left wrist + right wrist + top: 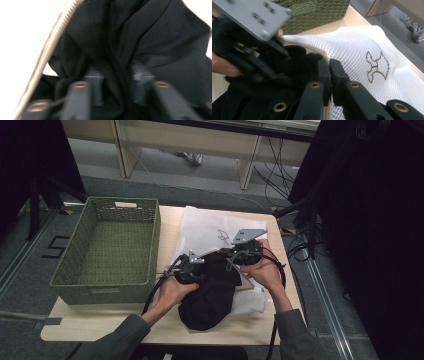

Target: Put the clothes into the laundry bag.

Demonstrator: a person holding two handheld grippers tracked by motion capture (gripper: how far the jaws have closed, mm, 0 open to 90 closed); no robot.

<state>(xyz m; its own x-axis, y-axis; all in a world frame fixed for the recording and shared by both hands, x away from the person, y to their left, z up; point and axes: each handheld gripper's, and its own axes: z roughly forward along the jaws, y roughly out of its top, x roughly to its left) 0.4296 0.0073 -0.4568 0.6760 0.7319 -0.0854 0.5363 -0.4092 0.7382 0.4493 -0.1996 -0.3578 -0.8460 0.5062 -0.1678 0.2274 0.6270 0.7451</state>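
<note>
One black garment [150,37] fold between left fingers [96,85]

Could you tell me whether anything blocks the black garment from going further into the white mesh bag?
Nothing visible does. The right gripper, fingers shut, holds the white mesh laundry bag at its zippered edge, and the crumpled black garment already lies partly inside the opening.

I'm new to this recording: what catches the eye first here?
A black garment at the table's near middle, half inside a white mesh bag. The right gripper pinches the bag's edge shut, while the left gripper straddles a fold of the garment. A green basket stands at the left.
</note>
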